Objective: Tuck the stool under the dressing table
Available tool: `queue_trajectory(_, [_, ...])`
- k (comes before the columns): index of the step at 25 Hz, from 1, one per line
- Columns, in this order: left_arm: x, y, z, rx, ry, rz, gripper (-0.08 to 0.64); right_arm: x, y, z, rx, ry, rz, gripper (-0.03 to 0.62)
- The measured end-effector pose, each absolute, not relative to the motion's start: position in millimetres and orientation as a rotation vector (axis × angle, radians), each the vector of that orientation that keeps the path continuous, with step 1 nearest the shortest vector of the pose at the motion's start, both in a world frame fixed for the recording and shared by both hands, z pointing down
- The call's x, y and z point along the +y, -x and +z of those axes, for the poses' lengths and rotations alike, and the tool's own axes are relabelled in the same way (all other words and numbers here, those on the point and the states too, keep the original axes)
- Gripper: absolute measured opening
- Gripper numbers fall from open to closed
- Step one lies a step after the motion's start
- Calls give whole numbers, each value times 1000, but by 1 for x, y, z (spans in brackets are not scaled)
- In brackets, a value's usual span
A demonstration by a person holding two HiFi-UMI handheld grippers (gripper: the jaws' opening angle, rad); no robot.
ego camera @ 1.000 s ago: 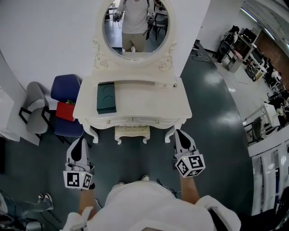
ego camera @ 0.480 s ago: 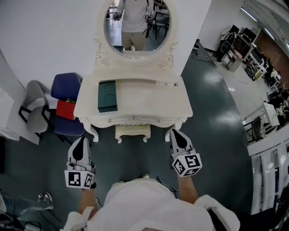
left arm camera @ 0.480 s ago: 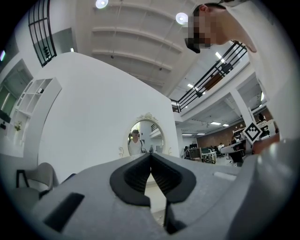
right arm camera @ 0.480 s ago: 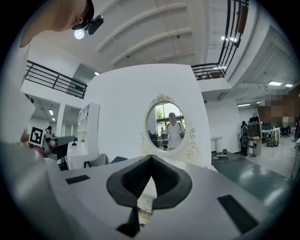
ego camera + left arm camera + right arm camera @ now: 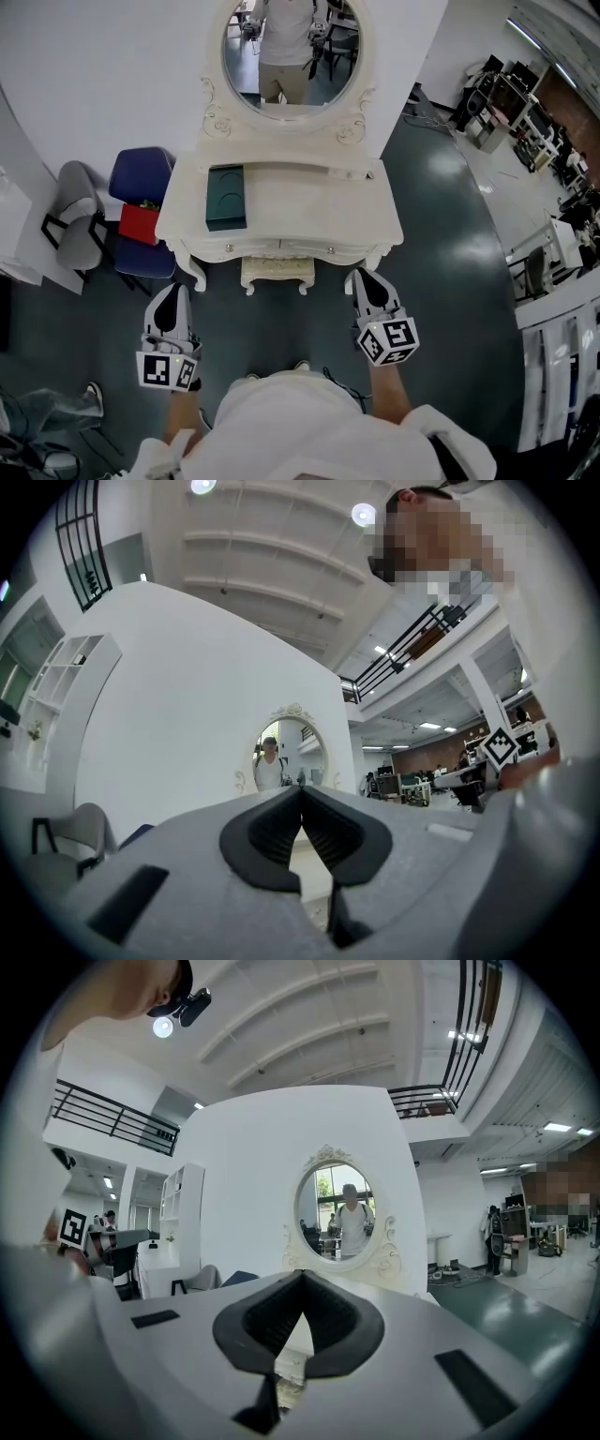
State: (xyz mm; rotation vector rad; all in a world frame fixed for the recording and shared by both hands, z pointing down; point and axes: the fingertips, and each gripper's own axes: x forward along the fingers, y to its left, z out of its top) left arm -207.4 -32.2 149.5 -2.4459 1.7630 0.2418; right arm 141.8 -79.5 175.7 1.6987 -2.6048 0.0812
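Your right gripper (image 5: 363, 278) has drifted a little toward the middle since a second ago, while the left gripper (image 5: 172, 292) has kept its place. Both pairs of fingers (image 5: 260, 1316) are pressed together with nothing between them, and both hang above the floor, apart from the stool (image 5: 277, 270). The stool stands between the front legs of the bench (image 5: 309, 202), mostly under its top, with only the front rim showing. The right tips are very near the bench's front right leg (image 5: 347, 281); if you go forward carelessly, you may knock it and shake the green box (image 5: 226, 196) on top. A push on one side only would probably turn the stool against a leg.
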Motion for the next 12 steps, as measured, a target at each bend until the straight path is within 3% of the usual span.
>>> queue_trajectory(12, [-28,207,146,1796,2421,248,17,-84,-132,174,-2642,-1633,79,-2])
